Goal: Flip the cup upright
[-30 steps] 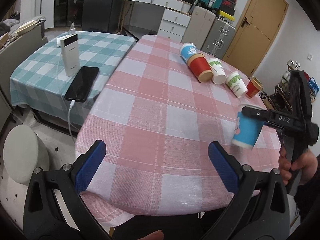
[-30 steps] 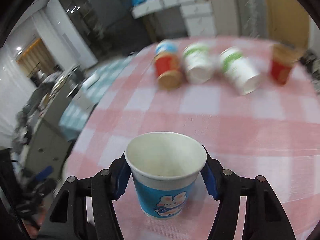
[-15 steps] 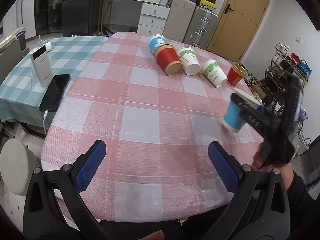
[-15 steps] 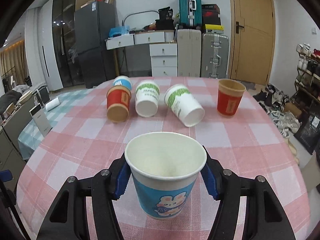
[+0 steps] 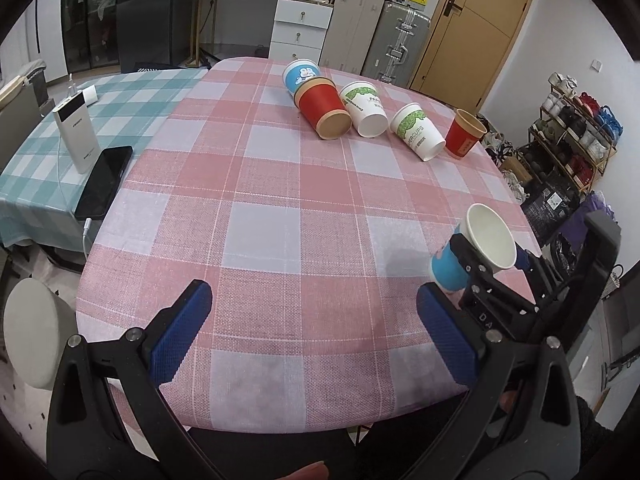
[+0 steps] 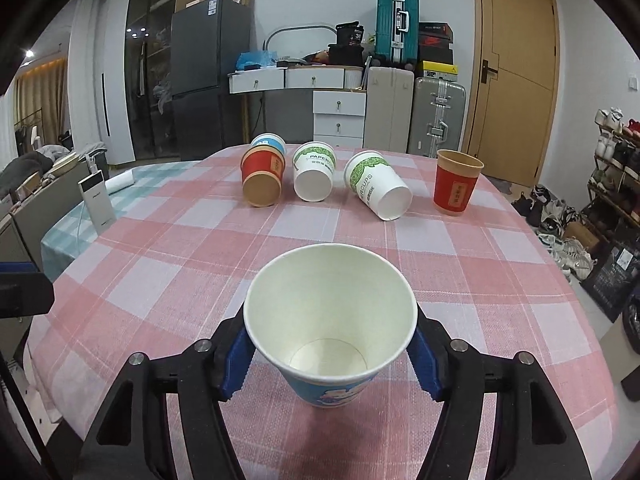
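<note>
Here, gripped mouth-up in the right gripper (image 6: 331, 354): a blue cup (image 6: 330, 330), pads pressed to both sides just under the rim, probably to keep it level for setting down. Held low over the near right corner of the table (image 5: 280, 216); touching the cloth or not, impossible to tell. Left gripper (image 5: 316, 344) spread wide and empty by the near edge, likely just keeping clear.

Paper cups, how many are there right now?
6: blue cup in the right gripper; far row has blue, red, two white lying; red standing.
</note>
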Motion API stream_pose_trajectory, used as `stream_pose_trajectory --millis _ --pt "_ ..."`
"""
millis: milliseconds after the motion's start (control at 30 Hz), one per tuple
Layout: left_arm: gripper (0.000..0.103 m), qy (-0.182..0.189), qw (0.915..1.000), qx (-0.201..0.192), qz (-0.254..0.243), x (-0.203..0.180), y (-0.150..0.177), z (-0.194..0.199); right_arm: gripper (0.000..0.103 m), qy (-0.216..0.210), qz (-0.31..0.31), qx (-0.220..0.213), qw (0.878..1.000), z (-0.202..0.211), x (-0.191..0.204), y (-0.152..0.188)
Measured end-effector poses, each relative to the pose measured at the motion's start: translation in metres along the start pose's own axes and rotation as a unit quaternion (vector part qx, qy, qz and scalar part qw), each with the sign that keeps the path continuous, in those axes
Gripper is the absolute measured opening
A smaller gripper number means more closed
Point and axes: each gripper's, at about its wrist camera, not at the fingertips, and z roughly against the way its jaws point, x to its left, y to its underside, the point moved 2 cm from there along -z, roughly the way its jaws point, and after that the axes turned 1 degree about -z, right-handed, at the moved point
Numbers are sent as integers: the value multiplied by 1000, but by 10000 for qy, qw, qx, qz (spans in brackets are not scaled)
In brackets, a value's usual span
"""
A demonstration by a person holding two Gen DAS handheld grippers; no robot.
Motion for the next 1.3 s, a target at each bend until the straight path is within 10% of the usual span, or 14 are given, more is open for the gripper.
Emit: stream_pose_trajectory --millis 300,567,1300 --pt "102 12 9999 -74 -147 -11 1 9 97 -368 44 288 9989 7 -2 7" --pt "102 -78 9976 -453 -524 -30 -9 16 97 -408 -516 722 9952 43 -35 17" --pt "102 -51 9890 -1165 -906 -106 -30 36 98 -605 -770 49 9952 120 -68 -28"
